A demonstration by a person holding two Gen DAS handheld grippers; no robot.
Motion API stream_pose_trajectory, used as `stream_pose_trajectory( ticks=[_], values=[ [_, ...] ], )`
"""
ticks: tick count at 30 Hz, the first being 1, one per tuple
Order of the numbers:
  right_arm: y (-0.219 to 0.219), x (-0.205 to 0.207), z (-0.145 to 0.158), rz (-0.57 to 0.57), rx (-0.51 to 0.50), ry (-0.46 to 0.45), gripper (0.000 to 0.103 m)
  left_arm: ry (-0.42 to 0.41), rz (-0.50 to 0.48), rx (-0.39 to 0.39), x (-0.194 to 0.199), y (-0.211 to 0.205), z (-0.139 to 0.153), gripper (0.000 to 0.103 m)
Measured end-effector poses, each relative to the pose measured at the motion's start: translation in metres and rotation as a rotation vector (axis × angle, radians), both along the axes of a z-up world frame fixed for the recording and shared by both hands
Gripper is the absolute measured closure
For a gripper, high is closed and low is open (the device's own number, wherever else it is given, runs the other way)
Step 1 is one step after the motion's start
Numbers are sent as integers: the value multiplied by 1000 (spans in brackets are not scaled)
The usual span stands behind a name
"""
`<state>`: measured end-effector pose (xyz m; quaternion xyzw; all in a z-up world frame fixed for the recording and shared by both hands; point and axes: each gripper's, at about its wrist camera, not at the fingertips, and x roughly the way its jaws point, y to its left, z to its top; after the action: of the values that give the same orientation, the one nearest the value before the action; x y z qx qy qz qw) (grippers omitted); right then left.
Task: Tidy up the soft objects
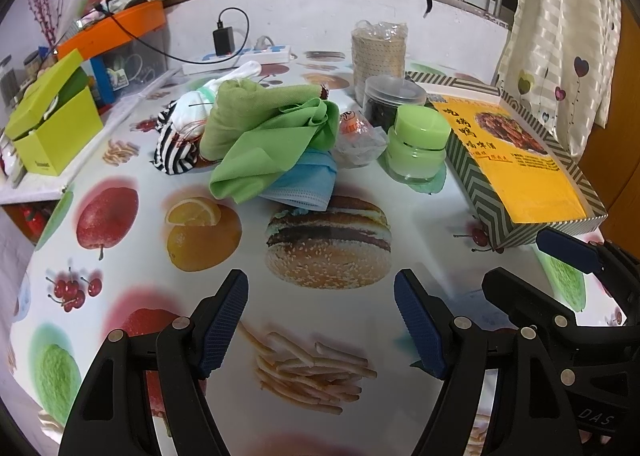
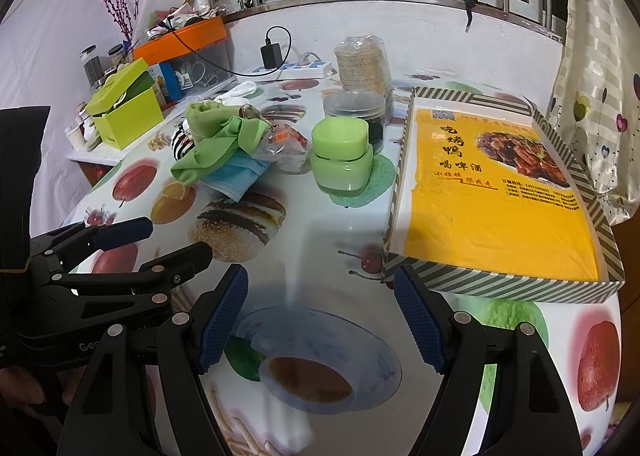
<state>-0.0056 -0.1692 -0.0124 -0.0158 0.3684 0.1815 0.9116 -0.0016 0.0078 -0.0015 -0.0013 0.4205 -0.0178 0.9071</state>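
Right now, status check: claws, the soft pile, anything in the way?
Left claw open, empty. Right claw open, empty. Soft pile untouched: green cloth over blue mask, striped fabric beside. Green jar close right of pile.

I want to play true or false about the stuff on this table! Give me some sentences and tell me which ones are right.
1. The green cloth lies on top of the blue face mask. True.
2. The left gripper is holding a sock. False: it is open and empty.
3. The green jar has its lid on. True.
4. The yellow box is full of clothes. False: nothing lies in it.
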Motion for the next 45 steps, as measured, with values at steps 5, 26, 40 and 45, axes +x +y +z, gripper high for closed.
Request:
stream_pose_trajectory(
  ticks=[5, 26, 40, 45],
  values=[
    [0, 0, 0, 0, -2, 2, 27, -1, -1, -2, 0, 0, 0, 27],
    [13, 14, 0, 22, -22, 13, 27, 7, 3, -11, 14, 13, -4, 27],
    [14, 19, -2, 19, -30, 21, 27, 10, 2, -12, 16, 12, -8, 27],
    [15, 20, -2, 20, -30, 21, 27, 7, 6, -14, 18, 14, -10, 27]
  ],
)
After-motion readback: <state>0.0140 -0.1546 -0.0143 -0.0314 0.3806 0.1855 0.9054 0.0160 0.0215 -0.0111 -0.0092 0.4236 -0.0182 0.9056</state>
